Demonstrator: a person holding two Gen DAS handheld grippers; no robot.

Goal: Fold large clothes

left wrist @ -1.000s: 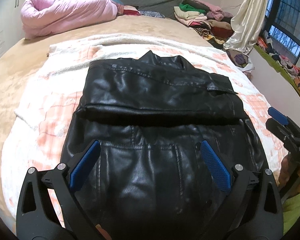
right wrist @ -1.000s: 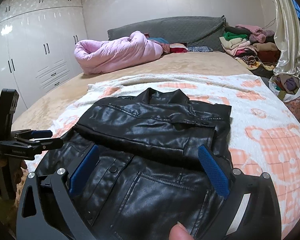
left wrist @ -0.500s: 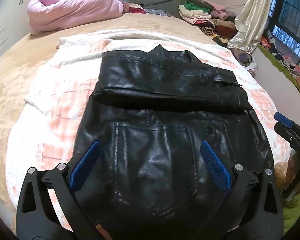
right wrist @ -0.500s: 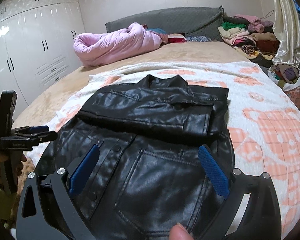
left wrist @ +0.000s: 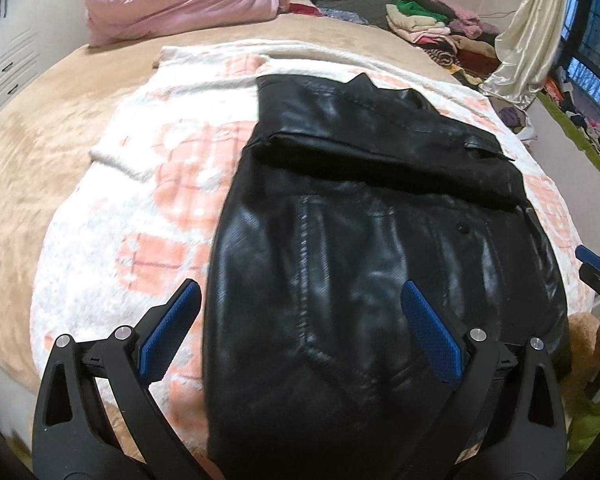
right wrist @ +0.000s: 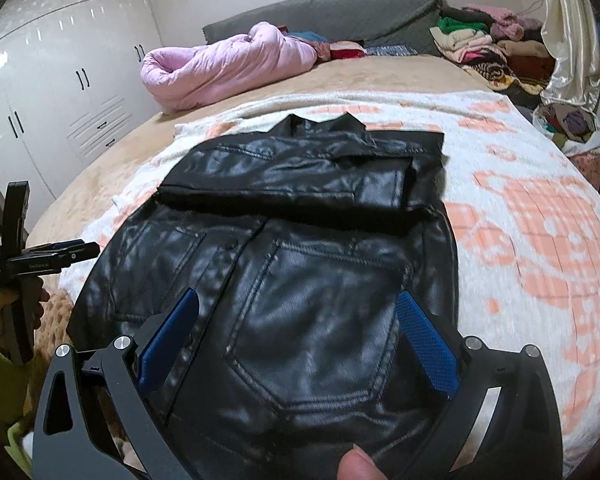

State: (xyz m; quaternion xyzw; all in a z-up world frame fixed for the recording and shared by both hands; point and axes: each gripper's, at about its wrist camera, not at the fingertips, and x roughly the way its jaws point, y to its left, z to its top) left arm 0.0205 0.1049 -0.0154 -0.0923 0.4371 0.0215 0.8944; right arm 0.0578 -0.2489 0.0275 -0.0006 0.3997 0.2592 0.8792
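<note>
Black leather fills the near field of both wrist views: the jacket [left wrist: 380,280] lies flat on the bed, its hem end closest and its collar pointing away toward the headboard. Compared with a second ago, both cameras have drawn back and the left one has slid sideways toward the jacket's left edge, so that the left gripper [left wrist: 300,332] now straddles that edge with one blue pad over the blanket [left wrist: 111,240] and the other over the leather. Its jaws stand wide apart and hold nothing. The right gripper [right wrist: 295,336] hovers over the pocket panel near the hem, jaws likewise spread and empty; a fingertip [right wrist: 356,466] of the holding hand shows at the bottom rim. The jacket itself has not shifted between frames.

Further up, both sleeves [right wrist: 300,184] are laid across the chest in a thick band, so the sleeve fold looks done. I judge the pull-back to be a repositioning toward the hem corners, ready to carry the lower half up over that band. Stiff, slick leather may spring open or slip from the pads.

Beyond, a pink duvet [left wrist: 179,0] sits at the bed's head, stacked clothes [right wrist: 484,44] at the far right.
</note>
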